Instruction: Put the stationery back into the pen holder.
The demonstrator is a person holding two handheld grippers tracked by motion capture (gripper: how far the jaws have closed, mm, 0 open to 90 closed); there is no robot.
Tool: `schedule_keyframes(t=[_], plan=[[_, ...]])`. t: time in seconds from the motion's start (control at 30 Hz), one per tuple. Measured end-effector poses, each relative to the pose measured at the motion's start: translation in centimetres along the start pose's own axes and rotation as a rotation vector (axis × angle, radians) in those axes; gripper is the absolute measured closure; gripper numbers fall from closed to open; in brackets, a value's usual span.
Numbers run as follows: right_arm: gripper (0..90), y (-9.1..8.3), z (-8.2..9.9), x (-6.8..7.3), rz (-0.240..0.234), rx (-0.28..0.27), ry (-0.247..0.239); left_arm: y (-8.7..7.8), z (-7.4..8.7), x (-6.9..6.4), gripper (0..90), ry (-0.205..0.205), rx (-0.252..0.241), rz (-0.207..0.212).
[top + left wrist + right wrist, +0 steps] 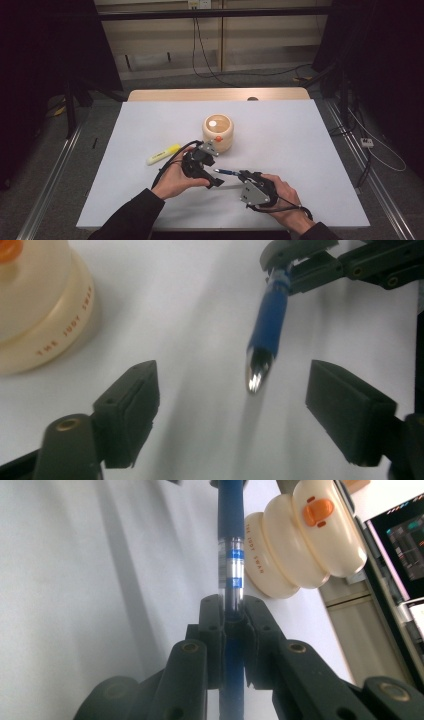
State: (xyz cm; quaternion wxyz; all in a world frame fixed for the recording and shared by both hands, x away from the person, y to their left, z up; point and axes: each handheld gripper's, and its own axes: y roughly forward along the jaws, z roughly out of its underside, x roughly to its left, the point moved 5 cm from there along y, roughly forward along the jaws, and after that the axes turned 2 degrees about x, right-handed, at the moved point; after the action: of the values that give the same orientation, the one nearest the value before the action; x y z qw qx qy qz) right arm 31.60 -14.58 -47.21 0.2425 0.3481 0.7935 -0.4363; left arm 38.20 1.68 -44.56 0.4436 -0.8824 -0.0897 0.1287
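— Where does the pen (226, 171) sit?
— Between the two grippers, above the table (310, 150), near its front edge.
— And the pen holder (218, 131)?
— Behind them, mid-table.
— The highlighter (163, 154)?
— Flat on the table, left of the holder and the left gripper (212, 162).

Between the closed jaws of the right gripper (233, 617), the pen's (231, 555) lower barrel is hidden, and its far end is cut off above them. Beyond the jaws, the cream pot (300, 545) runs past the top edge.
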Motion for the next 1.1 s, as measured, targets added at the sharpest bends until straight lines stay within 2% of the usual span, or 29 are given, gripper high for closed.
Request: schedule_keyframes(t=[0.13, 0.17, 0.2, 0.23, 0.27, 0.3, 0.4, 0.5, 0.6, 0.67, 0.8, 0.83, 0.87, 0.9, 1.03, 1.07, 1.1], plan=[[81.0, -0.1, 0.0, -0.2, -0.023, -0.015, 0.085, -0.4, 0.8, 0.3, 12.4, -0.036, -0.031, -0.01], [80.9, -0.1, 0.0, -0.3, -0.024, -0.019, 0.101, -0.5, 1.0, 0.4, 11.8, -0.039, -0.03, -0.027], [81.0, -0.1, 0.0, -0.4, -0.031, -0.021, 0.101, -0.6, 1.3, 0.5, 11.4, -0.057, -0.041, -0.029], [81.0, -0.2, 0.0, -0.5, -0.032, -0.023, 0.125, -0.7, 1.5, 0.7, 10.5, -0.067, -0.043, -0.036], [80.9, -0.1, 0.0, -0.6, -0.032, -0.025, 0.131, -0.8, 1.8, 1.0, 9.2, -0.067, -0.033, -0.055], [81.0, -0.1, 0.1, -0.7, -0.037, -0.023, 0.139, -0.8, 2.0, 1.1, 8.1, -0.086, -0.048, -0.064], [81.0, -0.1, 0.2, -1.1, -0.042, -0.029, 0.174, -1.0, 2.6, 1.4, 7.9, -0.125, -0.084, -0.069], [81.0, 0.0, 0.4, -1.4, -0.043, -0.033, 0.212, -1.5, 3.2, 1.9, 7.4, -0.139, -0.094, -0.096], [81.0, 0.0, 0.5, -1.7, -0.043, -0.041, 0.248, -2.0, 3.7, 2.1, 6.8, -0.164, -0.123, -0.097], [80.9, 0.0, 0.6, -2.0, -0.041, -0.047, 0.266, -2.3, 4.0, 2.0, 6.8, -0.178, -0.125, -0.124], [80.9, -0.1, 0.7, -2.4, -0.039, -0.057, 0.301, -2.9, 4.3, 1.3, 6.9, -0.163, -0.144, -0.14], [80.9, -0.1, 0.7, -2.5, -0.037, -0.059, 0.304, -3.1, 4.4, 1.2, 6.9, -0.16, -0.14, -0.162], [80.9, -0.1, 0.6, -2.7, -0.035, -0.062, 0.315, -3.2, 4.5, 1.0, 6.9, -0.159, -0.152, -0.143], [80.9, -0.2, 0.6, -2.9, -0.035, -0.069, 0.327, -3.4, 4.7, 0.9, 6.8, -0.159, -0.158, -0.15], [80.9, -0.3, 0.5, -3.6, -0.031, -0.093, 0.383, -4.3, 5.9, 0.5, 6.4, -0.157, -0.188, -0.162], [80.9, -0.3, 0.5, -3.8, -0.03, -0.1, 0.401, -4.6, 6.3, 0.5, 6.1, -0.156, -0.192, -0.184], [80.9, -0.4, 0.6, -4.0, -0.031, -0.105, 0.42, -4.8, 6.7, 0.6, 6.1, -0.157, -0.207, -0.177]])
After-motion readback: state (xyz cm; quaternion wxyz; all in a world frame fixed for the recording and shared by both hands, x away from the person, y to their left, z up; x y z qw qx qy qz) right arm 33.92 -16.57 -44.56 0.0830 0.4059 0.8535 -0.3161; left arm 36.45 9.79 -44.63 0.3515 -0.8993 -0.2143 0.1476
